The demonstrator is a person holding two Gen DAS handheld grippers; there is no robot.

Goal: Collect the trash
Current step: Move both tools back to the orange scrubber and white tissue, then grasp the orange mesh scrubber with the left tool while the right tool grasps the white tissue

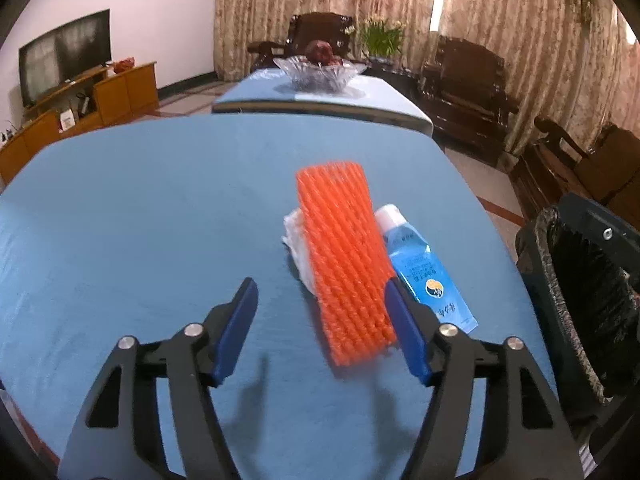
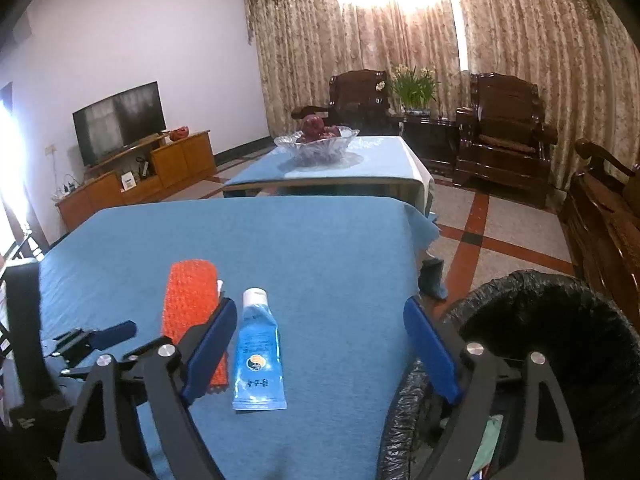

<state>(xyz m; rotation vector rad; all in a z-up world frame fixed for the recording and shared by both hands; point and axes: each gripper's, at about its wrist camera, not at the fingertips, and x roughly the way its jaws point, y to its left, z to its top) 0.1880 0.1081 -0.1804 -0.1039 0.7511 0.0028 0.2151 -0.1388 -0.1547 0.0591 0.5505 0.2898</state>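
Left tongs open, nothing gripped; right tongs open, empty. Orange foam net and blue tube lie side by side near tabletop right edge. Net looks light, squashy: pinch across width. Tube looks slick, soft: grip at mid-body. White crumpled scrap half hidden under net. Bin contents unclear.

Blue tube: we see a round dark-and-orange emblem low on its front, and under it a short line of dark characters, which we cannot read.
Same tube, upper front: we make out rows of fine pale print in both views, too small and blurred for us to read.
Rest of the scene: we find no other writing, brand, number or sign that we can read.
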